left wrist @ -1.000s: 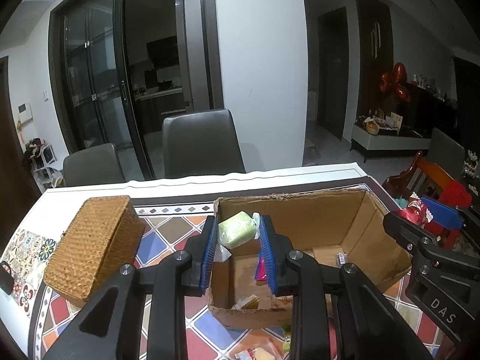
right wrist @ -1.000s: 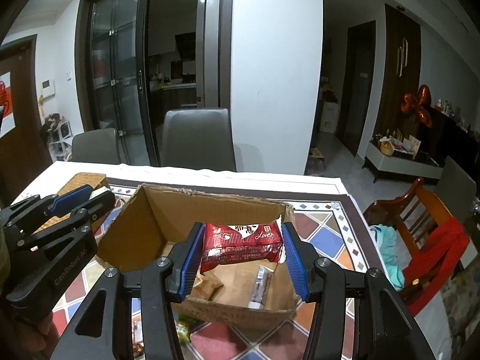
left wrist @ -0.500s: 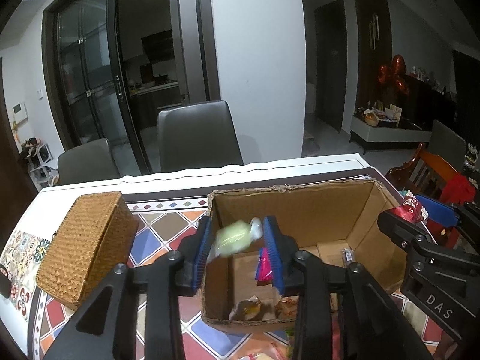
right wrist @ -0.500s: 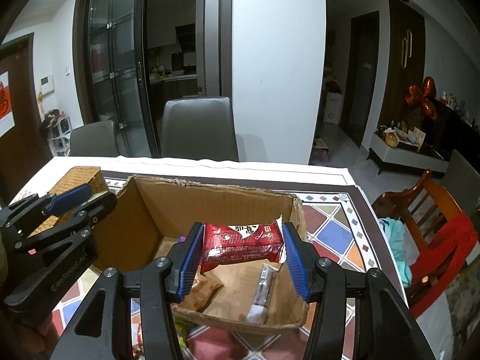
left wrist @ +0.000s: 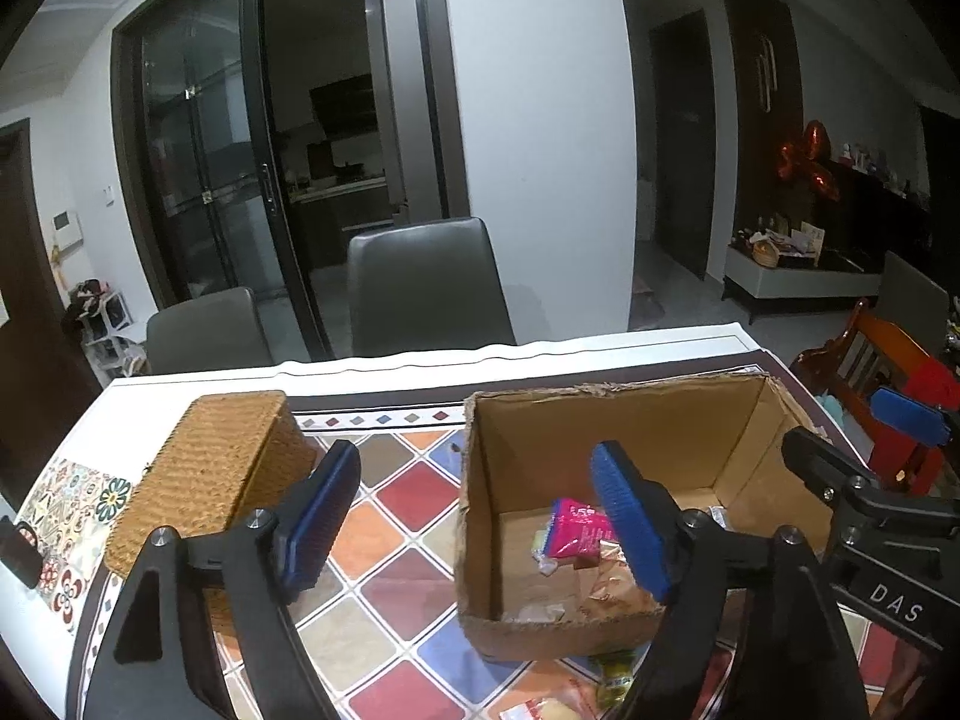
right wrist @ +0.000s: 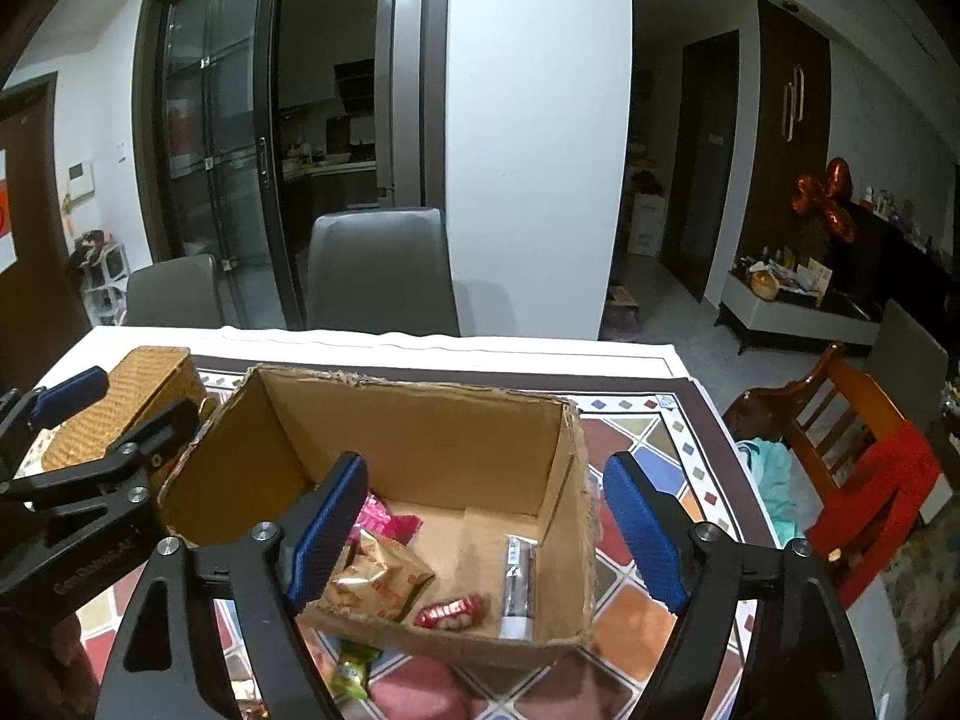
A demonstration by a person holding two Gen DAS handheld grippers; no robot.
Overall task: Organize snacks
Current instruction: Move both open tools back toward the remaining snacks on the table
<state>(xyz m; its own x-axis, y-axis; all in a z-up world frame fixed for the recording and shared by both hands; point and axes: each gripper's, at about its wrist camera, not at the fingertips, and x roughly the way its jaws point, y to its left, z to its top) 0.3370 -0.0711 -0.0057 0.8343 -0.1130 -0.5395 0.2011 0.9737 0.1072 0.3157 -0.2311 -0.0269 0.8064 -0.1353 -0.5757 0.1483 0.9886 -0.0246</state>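
Patterned tiles in red, blue and orange cover the table (left wrist: 390,516), on which an open cardboard box (right wrist: 414,420) is set beside a woven basket (left wrist: 228,450). Both tools are spread wide and nothing is held: the left gripper (left wrist: 474,516) is poised over the box's left wall, the right gripper (right wrist: 486,534) above its interior. Inside the box, a pink packet (right wrist: 390,525), a tan wrapper (right wrist: 378,582), a small red packet (right wrist: 450,609) and a silver stick (right wrist: 517,582) are seen lying loose on the bottom, below the right gripper. More snacks (right wrist: 354,669) are left on the table just outside the box's near wall. These are judged light, soft and crinkly; film may slip, so a pinch across the middle is advised.
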